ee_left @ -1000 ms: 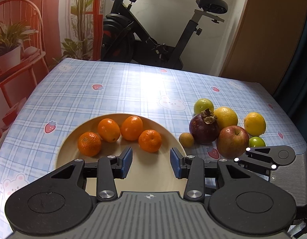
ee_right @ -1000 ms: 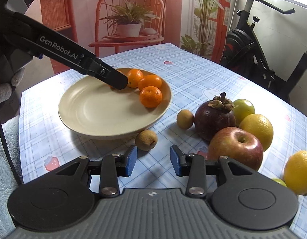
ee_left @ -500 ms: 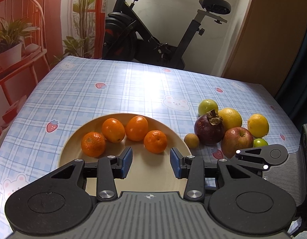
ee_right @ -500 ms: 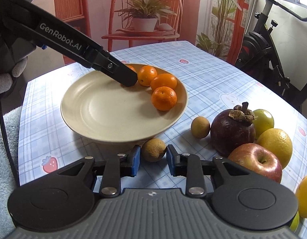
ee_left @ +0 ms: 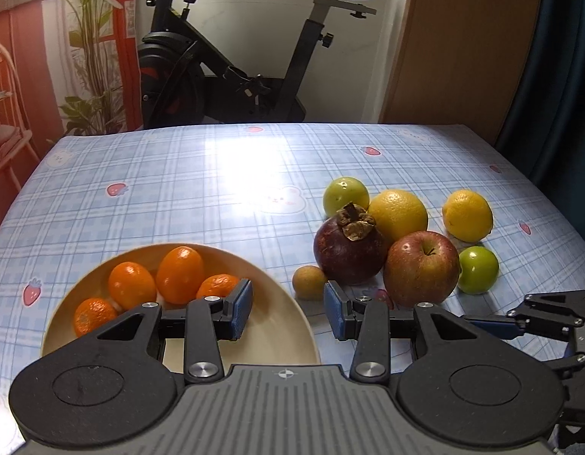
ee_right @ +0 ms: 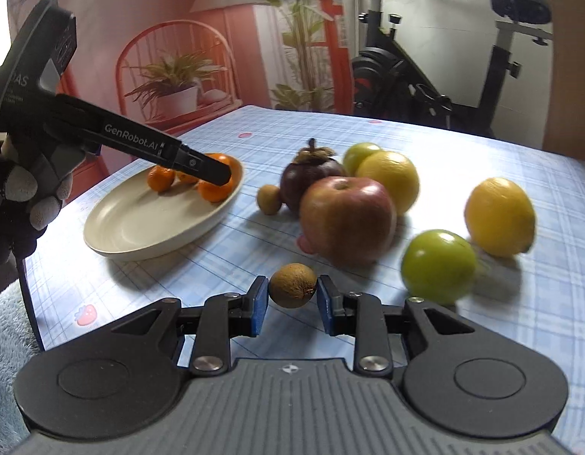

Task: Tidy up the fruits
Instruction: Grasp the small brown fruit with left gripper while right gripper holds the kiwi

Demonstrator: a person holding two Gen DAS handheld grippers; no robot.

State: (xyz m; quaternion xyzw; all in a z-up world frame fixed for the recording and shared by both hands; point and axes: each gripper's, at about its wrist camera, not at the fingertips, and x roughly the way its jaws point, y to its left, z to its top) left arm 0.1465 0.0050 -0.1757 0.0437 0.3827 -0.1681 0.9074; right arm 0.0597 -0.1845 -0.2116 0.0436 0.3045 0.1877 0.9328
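My right gripper (ee_right: 292,299) is shut on a small brown fuzzy fruit (ee_right: 292,285) and holds it above the table, right of the plate. My left gripper (ee_left: 288,307) is open and empty, hovering over the right rim of the cream plate (ee_left: 277,337), which holds several oranges (ee_left: 178,275). The plate (ee_right: 140,227) and the left gripper's finger also show in the right wrist view. A second small brown fruit (ee_left: 309,282) lies beside a dark mangosteen (ee_left: 349,250).
A red apple (ee_right: 347,218), two yellow citrus fruits (ee_right: 499,216), and two green fruits (ee_right: 438,265) lie grouped on the checked tablecloth (ee_left: 216,189). An exercise bike (ee_left: 235,76) stands behind the table. A chair with a plant is at the left.
My right gripper closed on the small brown fruit by the plate, lifted it and swung right toward the loose fruits. My left gripper shifted right over the plate's rim.
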